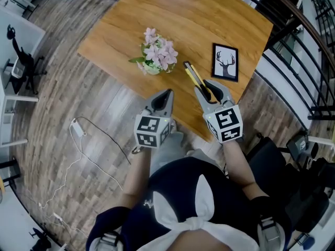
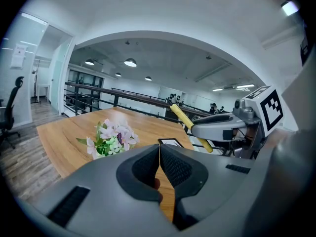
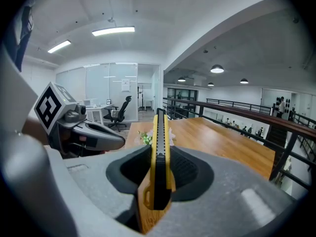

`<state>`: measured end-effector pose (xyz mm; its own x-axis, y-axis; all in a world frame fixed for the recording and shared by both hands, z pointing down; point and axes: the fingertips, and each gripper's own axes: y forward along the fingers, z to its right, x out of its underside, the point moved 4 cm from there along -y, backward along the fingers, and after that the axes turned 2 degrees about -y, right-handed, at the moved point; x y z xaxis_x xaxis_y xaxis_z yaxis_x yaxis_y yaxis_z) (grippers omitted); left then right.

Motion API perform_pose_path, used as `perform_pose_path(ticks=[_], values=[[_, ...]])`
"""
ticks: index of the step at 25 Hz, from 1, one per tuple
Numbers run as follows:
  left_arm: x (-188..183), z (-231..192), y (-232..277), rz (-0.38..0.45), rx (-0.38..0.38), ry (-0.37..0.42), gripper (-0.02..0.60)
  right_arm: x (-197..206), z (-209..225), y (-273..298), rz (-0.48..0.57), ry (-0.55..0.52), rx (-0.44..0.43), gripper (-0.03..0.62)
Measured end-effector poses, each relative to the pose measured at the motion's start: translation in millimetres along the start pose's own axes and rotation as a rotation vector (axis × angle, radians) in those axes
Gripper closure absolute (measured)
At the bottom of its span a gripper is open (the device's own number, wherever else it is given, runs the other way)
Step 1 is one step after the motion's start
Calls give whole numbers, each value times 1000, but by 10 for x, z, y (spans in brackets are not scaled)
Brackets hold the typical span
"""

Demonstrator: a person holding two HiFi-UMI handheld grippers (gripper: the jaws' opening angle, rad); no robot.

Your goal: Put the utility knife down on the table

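Note:
My right gripper (image 1: pixel 211 90) is shut on a yellow and black utility knife (image 1: pixel 193 75), which points away from me above the near edge of the wooden table (image 1: pixel 209 14). In the right gripper view the knife (image 3: pixel 160 132) stands on edge between the pads and sticks out well past them. My left gripper (image 1: pixel 166 94) hovers beside it to the left, over the table's near edge. In the left gripper view my left gripper (image 2: pixel 159 150) is shut with nothing in it, and the knife (image 2: pixel 185 120) shows at the right.
A small bunch of pink flowers (image 1: pixel 157 54) stands on the table ahead of the left gripper. A framed deer picture (image 1: pixel 225 61) lies right of the knife's tip. A black railing (image 1: pixel 293 41) runs along the table's right side. A white cable (image 1: pixel 78 127) lies on the floor.

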<state>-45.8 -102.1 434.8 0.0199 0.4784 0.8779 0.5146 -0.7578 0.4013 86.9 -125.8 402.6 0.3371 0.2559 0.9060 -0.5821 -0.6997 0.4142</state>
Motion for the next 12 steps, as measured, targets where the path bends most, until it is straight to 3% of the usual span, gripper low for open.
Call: perform_pose_path(ticks=[12], values=[[46,-179,37,-42,12,7,560,57,-90,137,-27,3,-3,477]])
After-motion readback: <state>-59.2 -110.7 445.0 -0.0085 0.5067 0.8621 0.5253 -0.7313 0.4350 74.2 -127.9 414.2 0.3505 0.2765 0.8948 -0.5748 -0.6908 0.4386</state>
